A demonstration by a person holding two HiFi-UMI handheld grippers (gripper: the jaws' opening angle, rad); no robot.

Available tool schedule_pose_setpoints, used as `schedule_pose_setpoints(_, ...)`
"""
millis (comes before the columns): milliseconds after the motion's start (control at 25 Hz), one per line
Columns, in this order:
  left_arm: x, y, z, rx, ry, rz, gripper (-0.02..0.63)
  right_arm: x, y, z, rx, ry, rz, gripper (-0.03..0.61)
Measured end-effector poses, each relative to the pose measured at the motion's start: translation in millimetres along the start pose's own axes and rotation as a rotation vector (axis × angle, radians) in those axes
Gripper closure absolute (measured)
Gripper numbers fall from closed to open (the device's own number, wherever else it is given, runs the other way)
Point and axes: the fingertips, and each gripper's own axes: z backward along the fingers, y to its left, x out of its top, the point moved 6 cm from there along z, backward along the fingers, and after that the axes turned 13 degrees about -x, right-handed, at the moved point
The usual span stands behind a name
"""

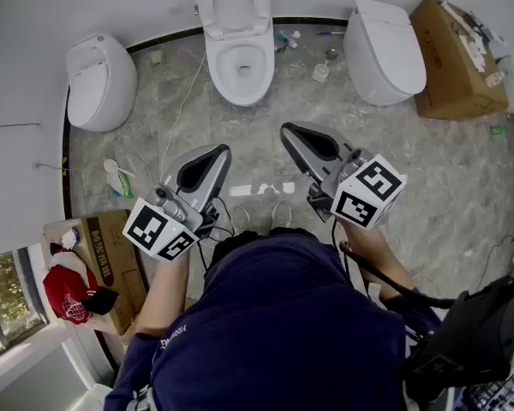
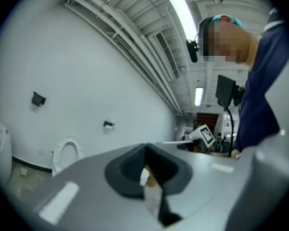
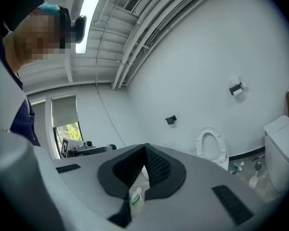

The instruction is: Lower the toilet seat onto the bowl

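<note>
Floor (image 1: 463,187) of grey marbled tile runs along a curved white wall, with three white toilets standing against it. At the far left sits an egg-shaped toilet (image 1: 101,80), its lid down. Below it, near the person's left elbow, an open cardboard box (image 1: 111,259) stands with a red item lying against its left side.

The left tongs (image 1: 222,151) are held level in the person's left hand, the marker cube at their rear end. They point toward the middle toilet but stay well apart from it. In the left gripper view their two dark pads are pressed together at the tip, and nothing is pinched between them.

The middle toilet stands straight ahead. Its toilet seat (image 1: 232,5) is raised, upright against the wall, and the bowl (image 1: 242,67) below it lies open. A thin white cable (image 1: 185,101) trails across the floor from beside the bowl toward the person. Both gripper views show the raised seat as a white ring in the distance.

The right tongs (image 1: 284,129) are also level, just right of the left pair, aimed at the same toilet and far from touching it. The right gripper view shows their textured pads meeting at the tip, closed on nothing.

Small bottles (image 1: 321,71) are scattered on the floor between the middle toilet and a closed toilet (image 1: 384,51) on the right. A large cardboard box (image 1: 458,62) stands just beyond it.
</note>
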Motion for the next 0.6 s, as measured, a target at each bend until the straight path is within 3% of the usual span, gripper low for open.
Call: schedule_pose_setpoints(600,-11,-2,-29,0.073,0.015,-0.009,0.609,4,-60,23,0.001,0.013,-0.092,0.571)
